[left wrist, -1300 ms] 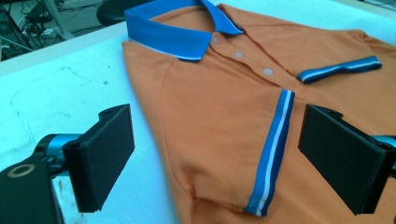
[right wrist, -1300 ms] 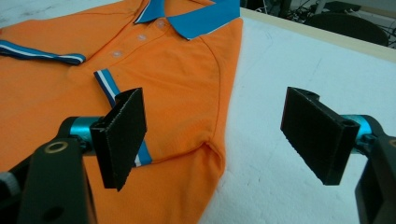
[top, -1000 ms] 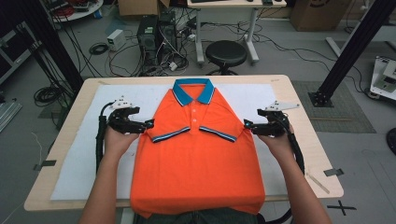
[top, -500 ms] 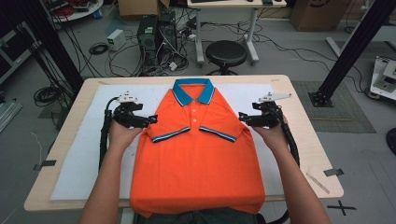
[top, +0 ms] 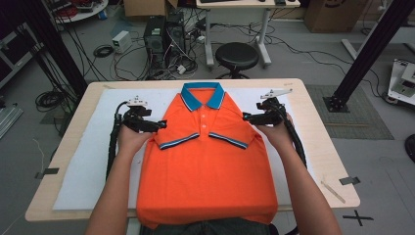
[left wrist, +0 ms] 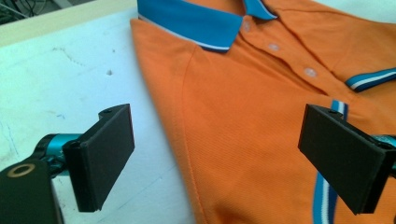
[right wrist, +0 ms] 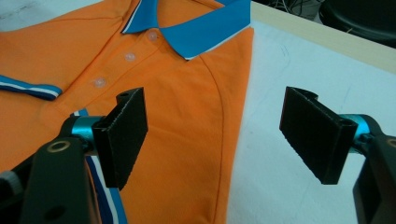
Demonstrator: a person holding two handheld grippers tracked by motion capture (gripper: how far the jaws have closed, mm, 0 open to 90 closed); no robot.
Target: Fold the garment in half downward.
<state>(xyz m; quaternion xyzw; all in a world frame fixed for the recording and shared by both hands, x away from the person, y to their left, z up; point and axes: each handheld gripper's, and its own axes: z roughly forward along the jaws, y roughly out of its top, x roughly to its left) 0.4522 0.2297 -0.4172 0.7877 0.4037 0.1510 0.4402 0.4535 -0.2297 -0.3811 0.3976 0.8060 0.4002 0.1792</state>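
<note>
An orange polo shirt (top: 205,166) with a blue collar (top: 202,95) lies flat on the white mat, sleeves folded in across the chest. My left gripper (top: 157,125) hovers at the shirt's left shoulder edge, open, its jaws straddling the folded edge (left wrist: 180,140) with nothing clamped. My right gripper (top: 247,117) is at the right shoulder edge, also open, one jaw over the orange fabric (right wrist: 187,121) and one over the mat. The collar (left wrist: 196,21) and the buttons (right wrist: 128,57) show in both gripper views.
The white mat (top: 93,161) covers most of the wooden table (top: 318,132). The shirt's hem hangs over the near table edge. A small strip (top: 333,191) lies on the wood at the front right. A stool (top: 237,56) and cables stand behind the table.
Both grippers have moved inward and slightly away from the person, from beside the sleeves to the shirt's shoulder edges. The shirt has not moved.
</note>
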